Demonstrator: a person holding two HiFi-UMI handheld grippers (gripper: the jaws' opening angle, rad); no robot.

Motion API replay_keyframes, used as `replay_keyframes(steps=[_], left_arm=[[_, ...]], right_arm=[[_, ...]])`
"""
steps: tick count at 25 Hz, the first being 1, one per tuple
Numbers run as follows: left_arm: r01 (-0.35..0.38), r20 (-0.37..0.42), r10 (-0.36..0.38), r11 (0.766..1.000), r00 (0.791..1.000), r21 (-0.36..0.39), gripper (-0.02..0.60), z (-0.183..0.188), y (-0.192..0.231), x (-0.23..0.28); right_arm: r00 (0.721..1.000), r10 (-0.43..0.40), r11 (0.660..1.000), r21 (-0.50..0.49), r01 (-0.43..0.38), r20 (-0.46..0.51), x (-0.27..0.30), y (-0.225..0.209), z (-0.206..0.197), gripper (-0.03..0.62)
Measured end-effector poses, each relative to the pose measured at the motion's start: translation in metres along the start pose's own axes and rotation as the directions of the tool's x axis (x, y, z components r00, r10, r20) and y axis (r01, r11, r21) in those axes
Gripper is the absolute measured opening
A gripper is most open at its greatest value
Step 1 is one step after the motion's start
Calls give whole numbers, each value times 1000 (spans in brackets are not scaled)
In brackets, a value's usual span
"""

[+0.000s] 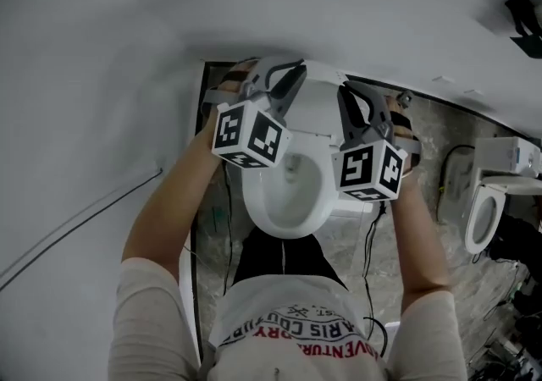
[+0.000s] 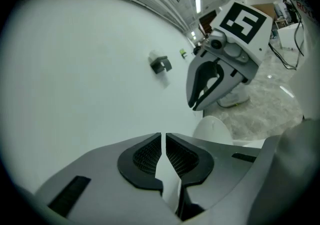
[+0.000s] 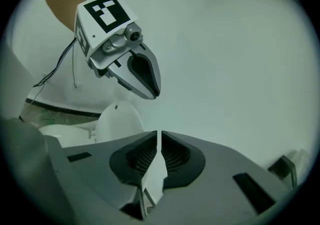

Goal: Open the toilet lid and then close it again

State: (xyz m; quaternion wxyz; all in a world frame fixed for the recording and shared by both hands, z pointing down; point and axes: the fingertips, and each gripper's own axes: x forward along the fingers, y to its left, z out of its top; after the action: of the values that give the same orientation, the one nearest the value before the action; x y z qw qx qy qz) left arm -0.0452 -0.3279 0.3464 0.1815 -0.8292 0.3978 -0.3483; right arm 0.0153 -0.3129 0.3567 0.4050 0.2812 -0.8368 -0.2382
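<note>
Nearest, under the person's chest, the toilet bowl [image 1: 257, 201] lies uncovered. Just past it, L gripper [image 2: 163, 136] and R gripper [image 3: 159, 134] flank the toilet lid [image 1: 315, 104], which stands raised btwn them, near the wall [image 1: 169, 15]. Both grippers' jaws are nearly together w/ only a thin slit, nothing pinched; the lid sits beside each. 2nd toilet [image 1: 483, 218] stands far right on the marbled floor [image 1: 432, 142].
</note>
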Motion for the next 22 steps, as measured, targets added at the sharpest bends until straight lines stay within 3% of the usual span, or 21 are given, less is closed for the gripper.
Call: replay_keyframes(steps=[2,4,6,8,12,15,16,19,22], left_arm=[[-50,45,52,997,998,-58,25,13,15,-17],[-83,72,98,979,993,-186,25,23,21,-38],[-85,92,126,929,988,-359,25,29,18,-58],[-66,120,137,881,983,-468,23,35,12,-80],[-67,156,182,830,971,-554,11,54,8,-131],[-71,186,245,764,952,-641,9,76,12,-170],[-73,195,261,752,945,-655,9,83,14,-182],[-98,202,304,741,931,-664,8,95,19,-218],[-109,194,327,716,925,-689,8,98,17,-244]], right_arm=[[999,-48,997,65,47,7,-16,-9,10,27],[996,-89,987,132,87,10,-36,-13,20,18],[993,-114,973,202,110,10,-58,-12,29,15],[990,-143,957,257,133,20,-78,-10,42,14],[977,-211,938,289,192,35,-122,-8,67,14],[972,-234,917,339,210,31,-157,-11,79,14],[970,-242,907,362,214,33,-166,-11,83,14],[961,-274,869,439,227,47,-189,-10,100,14],[952,-302,812,540,223,60,-208,-5,112,14]])
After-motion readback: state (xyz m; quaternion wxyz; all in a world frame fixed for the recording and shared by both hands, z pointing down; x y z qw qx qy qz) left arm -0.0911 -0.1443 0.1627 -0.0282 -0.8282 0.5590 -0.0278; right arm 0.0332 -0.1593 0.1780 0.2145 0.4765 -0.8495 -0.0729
